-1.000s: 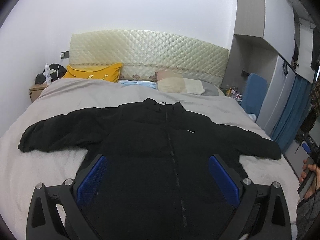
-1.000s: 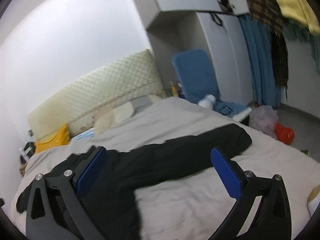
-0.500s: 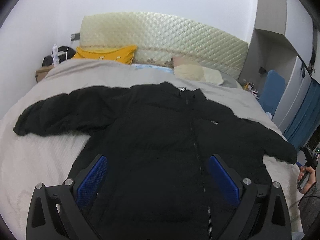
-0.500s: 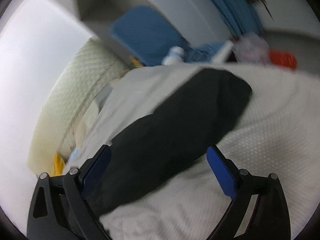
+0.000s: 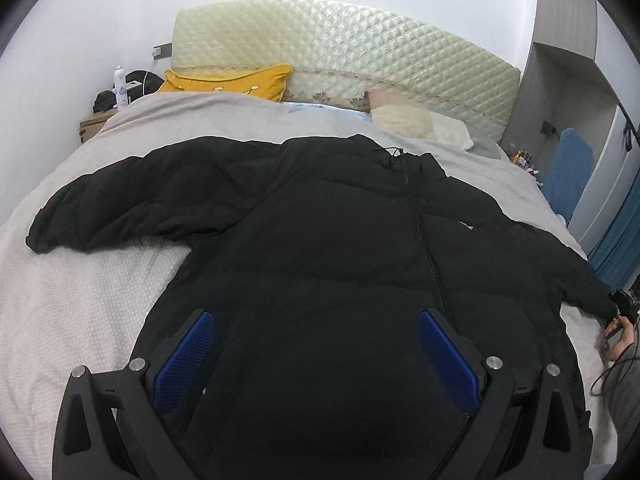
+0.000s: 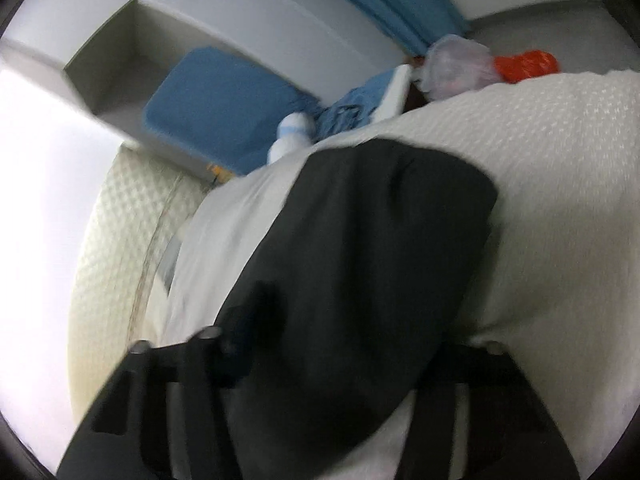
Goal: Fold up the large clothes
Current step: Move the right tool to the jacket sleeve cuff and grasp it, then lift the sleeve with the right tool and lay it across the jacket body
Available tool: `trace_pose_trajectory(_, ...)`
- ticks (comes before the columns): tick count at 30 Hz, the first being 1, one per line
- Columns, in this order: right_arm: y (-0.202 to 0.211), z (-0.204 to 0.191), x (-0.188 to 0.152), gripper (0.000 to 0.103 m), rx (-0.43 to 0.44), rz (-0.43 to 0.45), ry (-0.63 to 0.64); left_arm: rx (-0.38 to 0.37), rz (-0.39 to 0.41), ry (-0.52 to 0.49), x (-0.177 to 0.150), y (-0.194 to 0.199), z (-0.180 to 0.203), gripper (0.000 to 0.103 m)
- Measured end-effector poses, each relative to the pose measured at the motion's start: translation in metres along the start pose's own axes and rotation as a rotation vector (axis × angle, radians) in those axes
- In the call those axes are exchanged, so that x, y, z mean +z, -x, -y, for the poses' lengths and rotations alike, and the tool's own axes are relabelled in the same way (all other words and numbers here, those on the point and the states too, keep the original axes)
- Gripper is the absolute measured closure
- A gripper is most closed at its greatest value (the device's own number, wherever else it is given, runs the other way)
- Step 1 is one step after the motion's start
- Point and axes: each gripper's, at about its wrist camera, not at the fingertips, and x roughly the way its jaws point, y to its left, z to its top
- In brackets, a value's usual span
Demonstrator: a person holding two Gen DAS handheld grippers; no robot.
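The right gripper [image 6: 340,344] has just been closing its jaws around the black puffer jacket's [image 5: 340,248] sleeve end [image 6: 384,216] to fold it inward, while the left gripper [image 5: 316,352] gapes empty above the hem.

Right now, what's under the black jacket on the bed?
The black jacket lies spread flat on a pale textured bedspread, which shows all around it. Whatever sits beneath the jacket's body and sleeves is covered, so nothing else can be confirmed there.

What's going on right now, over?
Left gripper open above black puffer jacket. Right gripper has just been closing around its sleeve; grip unclear. Nothing in the way.
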Motion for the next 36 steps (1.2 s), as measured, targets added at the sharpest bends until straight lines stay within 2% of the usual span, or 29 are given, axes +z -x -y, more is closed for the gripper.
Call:
trace_pose_trajectory(2, -0.001, -0.001, 0.007, 0.084, -0.003, -0.005, 0.003, 0.002, 0.006, -0.004, 0.001, 0.001, 0.001, 0.000)
trace_pose_trajectory(5, 0.009, -0.022, 0.018, 0.094, -0.006, 0.022, 0.089, 0.016, 0.024, -0.018, 0.003, 0.004, 0.003, 0.000)
trace_pose_trajectory(10, 0.043, -0.056, 0.038, 0.097, 0.068, 0.096, 0.124, -0.001, 0.069, -0.045, 0.010, 0.021, 0.004, 0.000)
trace_pose_trajectory(13, 0.052, -0.089, 0.044, 0.097, 0.073, 0.096, 0.176, -0.001, 0.089, -0.036, 0.012, 0.029, -0.001, 0.000)
trace_pose_trajectory(17, 0.068, -0.136, 0.045, 0.097, 0.081, 0.098, 0.268, 0.013, 0.079, -0.036, 0.013, 0.031, -0.008, 0.000)
trace_pose_trajectory(21, 0.099, -0.193, 0.039, 0.097, 0.121, 0.110, 0.392, 0.017, 0.082, -0.032, 0.013, 0.038, -0.015, 0.000)
trace_pose_trajectory(25, 0.138, -0.251, 0.022, 0.097, 0.188, 0.120, 0.472, 0.021, 0.099, -0.049, 0.012, 0.046, -0.016, 0.000)
trace_pose_trajectory(28, 0.165, -0.302, 0.000, 0.097, 0.228, 0.132, 0.577, 0.017, 0.101, -0.051, 0.009, 0.052, -0.021, 0.000)
trace_pose_trajectory(33, 0.204, -0.383, -0.061, 0.096, 0.348, 0.122, 0.703, 0.001, 0.101, -0.027, 0.007, 0.061, -0.034, 0.000)
trace_pose_trajectory(36, 0.219, -0.433, -0.114, 0.093, 0.394, 0.108, 0.806, -0.007, 0.111, -0.022, 0.004, 0.063, -0.040, 0.000)
